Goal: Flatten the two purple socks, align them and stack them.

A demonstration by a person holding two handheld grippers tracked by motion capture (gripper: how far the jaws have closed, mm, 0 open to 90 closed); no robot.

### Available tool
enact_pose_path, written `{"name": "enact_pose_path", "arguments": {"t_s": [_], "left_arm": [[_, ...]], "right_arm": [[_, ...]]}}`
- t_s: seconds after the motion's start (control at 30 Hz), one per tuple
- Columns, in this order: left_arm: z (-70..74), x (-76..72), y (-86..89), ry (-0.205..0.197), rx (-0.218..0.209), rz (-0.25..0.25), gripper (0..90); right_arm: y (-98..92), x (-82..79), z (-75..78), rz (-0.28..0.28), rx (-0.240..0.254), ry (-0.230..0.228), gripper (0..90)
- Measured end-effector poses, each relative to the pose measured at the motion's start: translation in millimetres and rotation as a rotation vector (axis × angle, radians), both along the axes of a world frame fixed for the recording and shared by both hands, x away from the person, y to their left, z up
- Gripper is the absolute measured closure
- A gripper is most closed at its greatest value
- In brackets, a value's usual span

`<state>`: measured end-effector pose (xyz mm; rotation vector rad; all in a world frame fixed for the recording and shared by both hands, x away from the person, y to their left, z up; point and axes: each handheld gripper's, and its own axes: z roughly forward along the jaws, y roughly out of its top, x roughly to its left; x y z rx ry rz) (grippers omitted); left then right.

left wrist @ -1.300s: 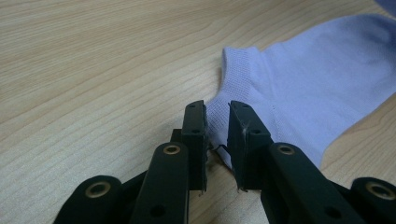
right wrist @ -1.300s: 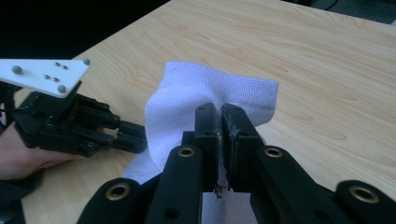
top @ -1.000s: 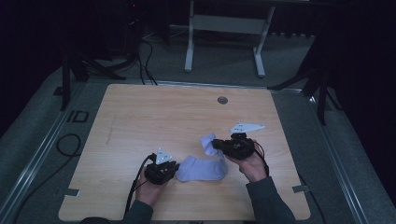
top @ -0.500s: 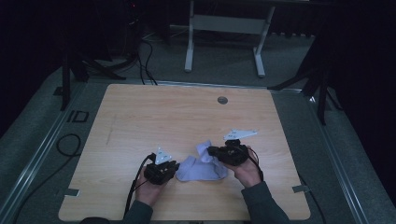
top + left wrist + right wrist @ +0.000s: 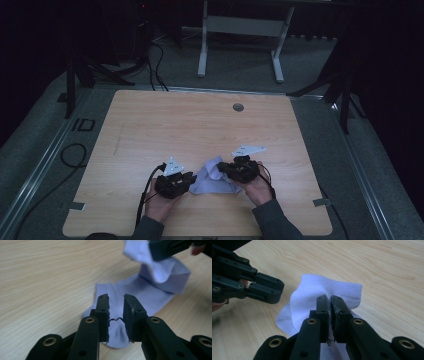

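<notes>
Jaws: right gripper (image 5: pixel 330 305) pinching folded sock (image 5: pixel 312 295); left gripper (image 5: pixel 116 307) just opening, straddling sock, pads clear.

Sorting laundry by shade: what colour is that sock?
Pale lilac-blue sock, clearest in the left gripper view.

both hands hold the left gripper (image 5: pixel 186 179) and right gripper (image 5: pixel 226 170) at a pale sock (image 5: pixel 212 181) on the table (image 5: pixel 165 125).
</notes>
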<state>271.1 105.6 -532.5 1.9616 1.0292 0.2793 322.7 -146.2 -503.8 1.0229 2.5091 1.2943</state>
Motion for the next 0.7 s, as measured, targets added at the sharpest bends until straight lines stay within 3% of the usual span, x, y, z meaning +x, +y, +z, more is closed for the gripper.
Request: {"name": "enact_pose_path", "arguments": {"t_s": [0.23,0.5,0.6,0.7], "left_arm": [[1.3,-0.8,-10.1,0.007,-0.047,-0.046,67.0],[-4.0,2.9,-18.3,0.034,-0.049,-0.069,62.3],[-4.9,3.5,-21.3,0.040,-0.053,-0.080,62.9],[-5.4,3.1,-23.7,0.031,-0.027,-0.083,73.7]], "right_arm": [[5.6,-2.6,-4.8,0.011,-0.008,-0.007,85.0],[11.4,-5.2,-8.4,0.031,-0.003,-0.010,85.0],[13.4,-6.2,-9.1,0.039,-0.002,-0.011,84.9],[15.0,-7.2,-10.6,0.048,-0.005,-0.008,84.9]]}}
